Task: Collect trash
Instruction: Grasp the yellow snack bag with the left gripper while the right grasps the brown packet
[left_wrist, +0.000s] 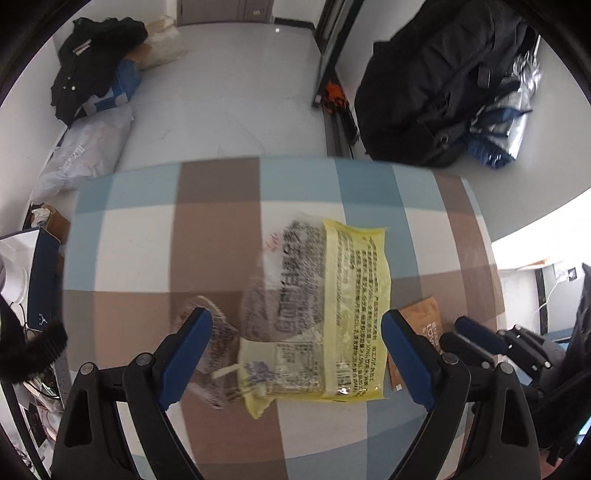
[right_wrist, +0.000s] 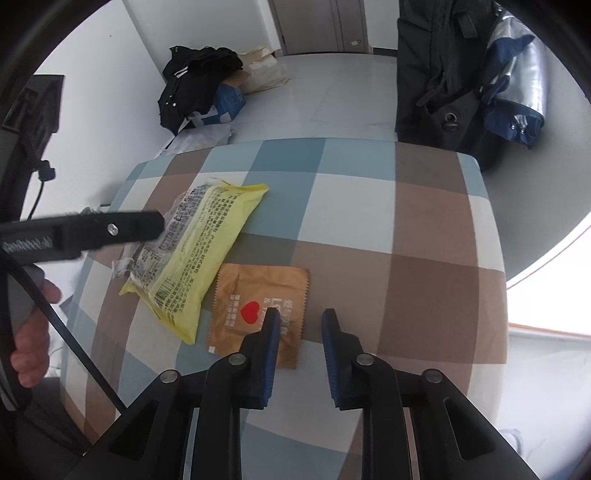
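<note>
The yellow wrapper (left_wrist: 325, 314) lies flat on the checked tablecloth (left_wrist: 155, 236), directly ahead of the left gripper (left_wrist: 297, 356) and between its 2 blue fingers, which stand wide apart and touch nothing. Its clear, crumpled end reaches toward the left finger (left_wrist: 186, 356). Just beyond the right finger of that gripper, a corner of the orange sachet (left_wrist: 421, 325) peeks out, with the right gripper (left_wrist: 476, 338) close beside it.

The right wrist view shows what the left cannot: the whole orange sachet (right_wrist: 258, 314), with a red heart printed on it, lying flat and just beside the yellow wrapper (right_wrist: 192, 258), their edges nearly meeting. The right gripper (right_wrist: 298, 356) hovers over the sachet's near right edge; its left finger (right_wrist: 267, 354) overlaps the sachet, the other sits past it, and the fingers are parted with nothing clamped. The left gripper (right_wrist: 92, 232) crosses in from that gripper's far left, over the wrapper's clear end, with the person's hand (right_wrist: 31, 328) behind it.

The tablecloth (right_wrist: 369, 229) is squares of brown, blue and white. Beyond it, ahead of both grippers, lies a pale floor (right_wrist: 332, 99) with a black bag (left_wrist: 443, 81) to the right, dark clothing (right_wrist: 195, 81) heaped on boxes to the left, and a door (right_wrist: 317, 26) at the far wall.
</note>
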